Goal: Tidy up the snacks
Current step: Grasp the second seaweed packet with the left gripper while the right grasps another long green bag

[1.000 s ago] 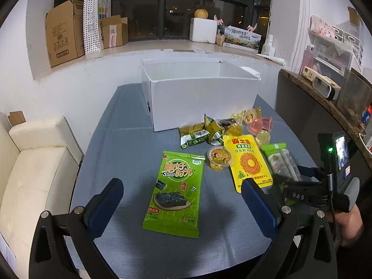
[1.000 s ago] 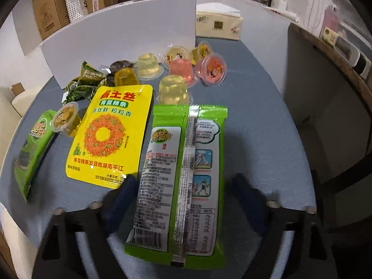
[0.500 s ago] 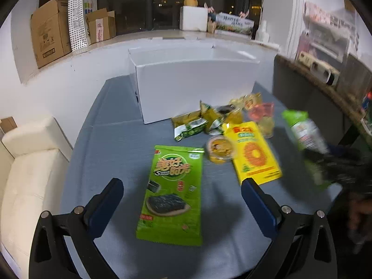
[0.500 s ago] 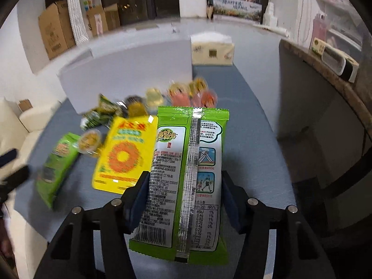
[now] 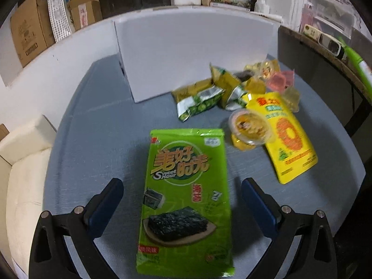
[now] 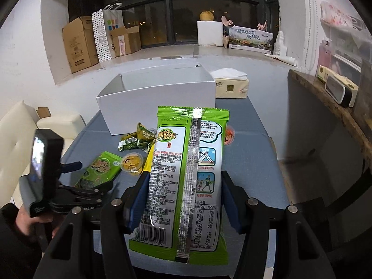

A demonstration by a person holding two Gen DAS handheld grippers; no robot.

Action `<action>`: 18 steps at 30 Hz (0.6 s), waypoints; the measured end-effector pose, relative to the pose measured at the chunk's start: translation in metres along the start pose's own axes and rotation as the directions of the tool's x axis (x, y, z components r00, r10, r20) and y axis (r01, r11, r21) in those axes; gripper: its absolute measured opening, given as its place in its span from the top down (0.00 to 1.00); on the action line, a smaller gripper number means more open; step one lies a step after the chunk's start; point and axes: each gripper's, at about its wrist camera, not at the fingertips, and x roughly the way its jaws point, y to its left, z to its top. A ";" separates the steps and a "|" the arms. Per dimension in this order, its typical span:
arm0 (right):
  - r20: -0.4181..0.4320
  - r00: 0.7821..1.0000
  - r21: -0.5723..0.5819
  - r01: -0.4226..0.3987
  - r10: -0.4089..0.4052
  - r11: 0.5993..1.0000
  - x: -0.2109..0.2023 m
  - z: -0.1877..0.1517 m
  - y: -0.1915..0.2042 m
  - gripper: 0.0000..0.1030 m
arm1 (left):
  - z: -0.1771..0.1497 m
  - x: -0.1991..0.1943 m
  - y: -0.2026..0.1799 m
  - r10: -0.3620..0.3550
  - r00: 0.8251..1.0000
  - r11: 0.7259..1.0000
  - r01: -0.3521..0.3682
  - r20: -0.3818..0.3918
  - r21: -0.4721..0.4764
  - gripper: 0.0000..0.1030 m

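My right claw [image 6: 183, 200]: pinching a green packet [image 6: 186, 181] by its side edges, blue pads pressed on both; the packet is lifted off the table, printed back with its silver seam facing me, in front of the white box [image 6: 158, 100].
My left claw [image 5: 182, 205]: spread wide, pads [image 5: 105, 203] apart on either side of the seaweed pack [image 5: 186, 200], not touching it.
Seaweed pack: flat on the grey table [image 5: 100, 139], front side up, on my side of the box and well apart from it.
White box: open at the top, at the far part of the table.
Small green sachets [image 5: 204, 95]: heaped just beside the box's near wall.
Jelly cups [image 5: 276, 81]: bunched near the box's right corner, blurred.
Yellow cup [image 5: 250, 127]: between the box and me, resting against the yellow pouch [image 5: 284, 134].
Tissue pack [image 6: 231, 86]: just behind the box's right end.
My left hand [image 6: 30, 218]: gripping the left claw's handle, well to the near left of the box.
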 end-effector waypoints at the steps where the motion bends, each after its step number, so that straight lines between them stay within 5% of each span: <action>1: -0.001 1.000 0.001 -0.001 0.001 1.000 0.000 0.000 0.000 0.39 | -0.001 0.002 0.001 0.000 1.000 1.000 0.000 -0.004 -0.001 0.00; 8: -0.012 1.000 -0.009 -0.013 0.013 1.000 0.006 0.000 0.001 0.39 | -0.005 0.006 0.012 -0.021 1.000 1.000 0.020 -0.013 -0.020 0.02; 9: -0.013 1.000 -0.010 -0.013 0.013 1.000 0.006 0.000 0.002 0.39 | -0.005 0.004 0.011 -0.024 1.000 1.000 0.024 -0.009 -0.013 0.06; 11: -0.016 1.000 -0.012 -0.016 0.016 1.000 0.008 -0.001 0.003 0.39 | -0.004 -0.002 0.010 -0.031 1.000 1.000 0.031 0.003 -0.001 0.33; 18: -0.013 1.000 -0.019 -0.025 0.025 1.000 0.008 -0.001 0.003 0.39 | -0.002 -0.033 0.008 -0.030 0.997 0.999 0.032 0.069 -0.023 0.35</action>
